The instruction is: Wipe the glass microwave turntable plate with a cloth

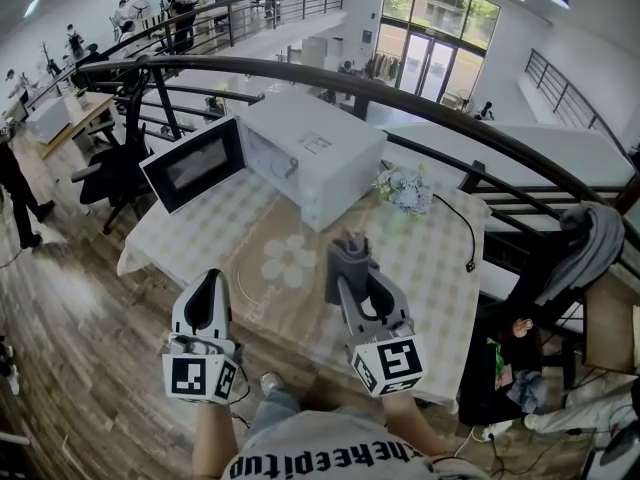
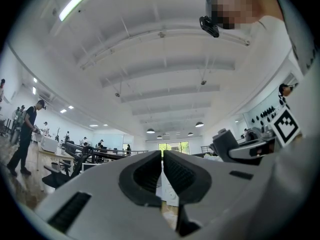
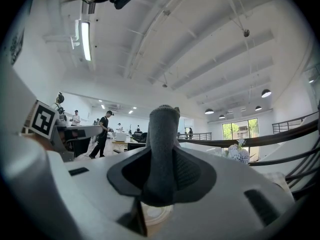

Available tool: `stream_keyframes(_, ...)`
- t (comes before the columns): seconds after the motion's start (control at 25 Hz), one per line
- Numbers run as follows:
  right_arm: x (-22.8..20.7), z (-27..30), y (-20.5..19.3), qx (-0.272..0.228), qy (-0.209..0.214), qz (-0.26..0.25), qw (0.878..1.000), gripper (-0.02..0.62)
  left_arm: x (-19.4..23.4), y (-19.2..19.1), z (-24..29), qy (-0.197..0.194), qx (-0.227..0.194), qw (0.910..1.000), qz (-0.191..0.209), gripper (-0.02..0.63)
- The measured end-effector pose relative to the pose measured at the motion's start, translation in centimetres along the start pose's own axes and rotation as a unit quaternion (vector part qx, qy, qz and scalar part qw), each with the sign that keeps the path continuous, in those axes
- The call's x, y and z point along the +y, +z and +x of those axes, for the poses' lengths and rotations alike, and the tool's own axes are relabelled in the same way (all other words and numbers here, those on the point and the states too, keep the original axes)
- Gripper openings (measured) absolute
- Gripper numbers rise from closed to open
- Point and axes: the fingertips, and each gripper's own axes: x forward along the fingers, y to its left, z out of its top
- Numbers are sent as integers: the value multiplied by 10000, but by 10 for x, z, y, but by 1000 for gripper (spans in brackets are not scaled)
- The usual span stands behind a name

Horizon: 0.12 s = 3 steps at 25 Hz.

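Head view: your right hand-held gripper (image 1: 352, 276) clamps the cloth (image 1: 347, 251) by the glass plate (image 1: 268, 280) on the desk (image 1: 425, 258), left hand-held gripper (image 1: 211, 286) closed empty; wiping seems unstarted, so bring the cloth down.

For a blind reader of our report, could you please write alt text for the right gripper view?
The right tongs are shut on a grey cloth that stands upright between them. Behind are a white ceiling and, at right, white flowers.
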Motion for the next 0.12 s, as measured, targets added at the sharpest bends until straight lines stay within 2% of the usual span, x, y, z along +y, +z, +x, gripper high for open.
stream_keyframes(0.12,0,3,-1,6,-18,30,10000,107,2,-1,2,-14,25,10000,0,12)
